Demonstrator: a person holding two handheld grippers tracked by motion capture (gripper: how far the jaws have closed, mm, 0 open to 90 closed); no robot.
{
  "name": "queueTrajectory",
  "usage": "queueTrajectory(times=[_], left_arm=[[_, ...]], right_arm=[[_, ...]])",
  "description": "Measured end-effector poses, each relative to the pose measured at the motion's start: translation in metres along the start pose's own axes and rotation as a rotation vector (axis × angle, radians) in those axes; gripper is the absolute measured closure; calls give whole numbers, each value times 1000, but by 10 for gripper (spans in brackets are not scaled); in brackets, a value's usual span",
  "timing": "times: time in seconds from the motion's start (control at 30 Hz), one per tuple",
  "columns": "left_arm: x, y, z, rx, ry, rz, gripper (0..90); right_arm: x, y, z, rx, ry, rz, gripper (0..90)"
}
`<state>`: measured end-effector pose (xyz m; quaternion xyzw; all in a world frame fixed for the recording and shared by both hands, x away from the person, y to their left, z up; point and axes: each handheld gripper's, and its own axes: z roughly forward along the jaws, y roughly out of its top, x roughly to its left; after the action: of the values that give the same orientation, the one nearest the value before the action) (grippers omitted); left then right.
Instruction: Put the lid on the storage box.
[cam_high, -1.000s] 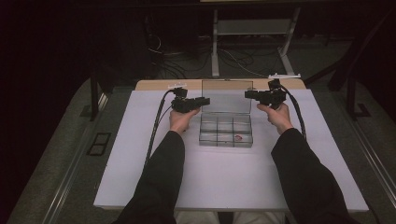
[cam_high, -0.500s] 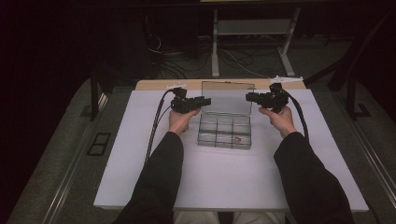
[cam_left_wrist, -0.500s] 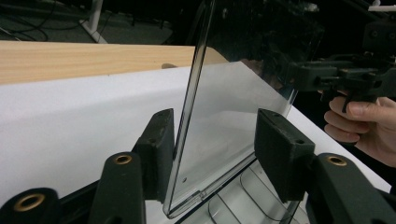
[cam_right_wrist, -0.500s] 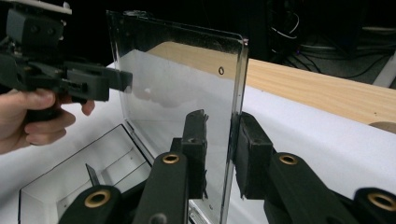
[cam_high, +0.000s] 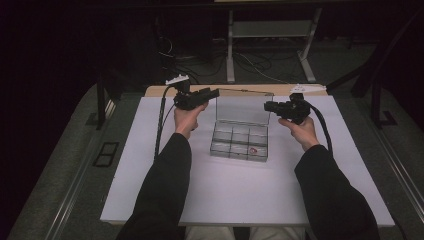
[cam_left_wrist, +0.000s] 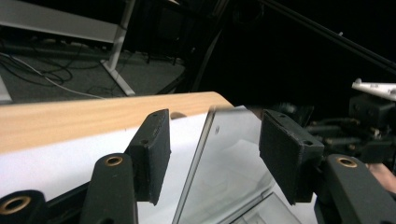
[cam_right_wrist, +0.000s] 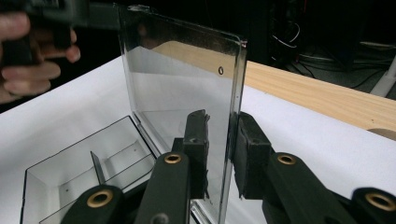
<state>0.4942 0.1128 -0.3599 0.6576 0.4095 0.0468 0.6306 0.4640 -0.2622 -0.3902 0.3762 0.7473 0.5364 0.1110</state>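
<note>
A clear compartment box (cam_high: 239, 145) lies mid-table with its lid (cam_high: 243, 106) standing upright; a small red thing (cam_high: 253, 149) is in a front compartment. My left gripper (cam_high: 215, 93) hovers at the lid's upper left corner. Its jaws have just been opening: in the left gripper view the lid (cam_left_wrist: 233, 158) stands edge-on between the pads (cam_left_wrist: 287, 156), untouched by my left gripper (cam_left_wrist: 219, 151). My right gripper (cam_high: 268, 106) is at the lid's right edge. In the right gripper view it (cam_right_wrist: 222, 158) is shut on the lid (cam_right_wrist: 182, 79), above the box (cam_right_wrist: 70, 172).
The white mat (cam_high: 150, 165) covers the table, with a wooden edge (cam_high: 160, 90) along the far side. Cables trail from both grippers. Beyond the table are a dark floor, loose cables and metal stand legs (cam_high: 231, 55).
My left hand has risen a little and its jaws have spread off the lid. The right gripper has stayed on the lid's right edge.
</note>
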Motion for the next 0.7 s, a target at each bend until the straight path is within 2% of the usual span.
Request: queueTrajectory(times=[0.17, 0.2, 0.3, 0.4, 0.47, 0.53, 0.7], left_arm=[[-6, 19, 7, 6, 41, -8, 461], [-6, 22, 11, 20, 48, -2, 478], [-3, 25, 21, 56, 76, -27, 522], [2, 21, 26, 77, 64, -74, 590], [5, 18, 29, 104, 60, -81, 615], [7, 18, 29, 98, 36, -110, 633], [5, 18, 27, 108, 9, -113, 692]], right_arm=[[2, -1, -1, -5, -2, -3, 757], [2, -1, -1, -6, 0, -5, 758], [4, -2, -2, -2, 1, -14, 758], [5, -1, -3, 3, 4, -27, 760], [5, -1, -4, 7, 6, -32, 760], [5, -1, -4, 10, 5, -42, 760], [5, 0, -3, 9, -1, -35, 756]])
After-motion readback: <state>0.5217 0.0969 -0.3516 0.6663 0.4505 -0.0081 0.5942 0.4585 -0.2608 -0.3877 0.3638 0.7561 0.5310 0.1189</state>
